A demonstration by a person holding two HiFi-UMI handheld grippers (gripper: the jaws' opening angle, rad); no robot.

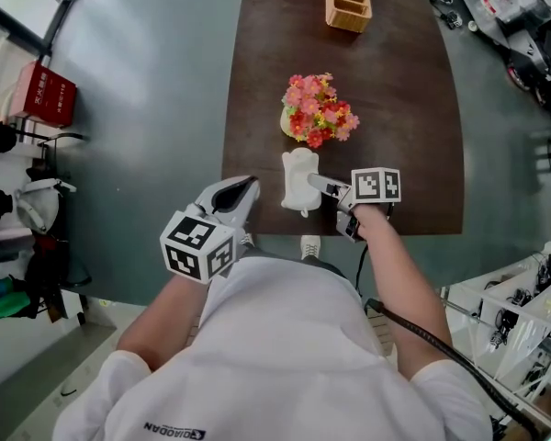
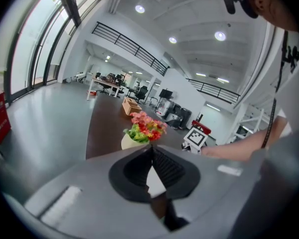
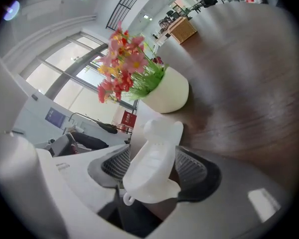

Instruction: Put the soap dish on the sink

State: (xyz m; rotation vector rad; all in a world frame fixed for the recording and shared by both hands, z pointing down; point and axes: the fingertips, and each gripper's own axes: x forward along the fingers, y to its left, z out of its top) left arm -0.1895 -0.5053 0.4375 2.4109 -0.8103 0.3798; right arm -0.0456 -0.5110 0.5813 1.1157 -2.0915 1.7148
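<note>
Soap dish (image 1: 300,180): lying on worktop (image 1: 395,81) near front edge, between right claw's (image 1: 316,185) fully spread jaws, ungripped | left claw (image 1: 248,187) closed, empty | risk: a jaw catching the dish on withdrawal could drag it over the edge.

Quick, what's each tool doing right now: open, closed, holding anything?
Left tool: closed, nothing in it.
Right tool: open; the soap dish sits between its jaws, apparently not clamped.

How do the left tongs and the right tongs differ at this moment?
The left tongs are shut; the right tongs stand open. The left tongs hold nothing; the right tongs have the white soap dish between them, lying on the table. Both face the flower pot.
</note>
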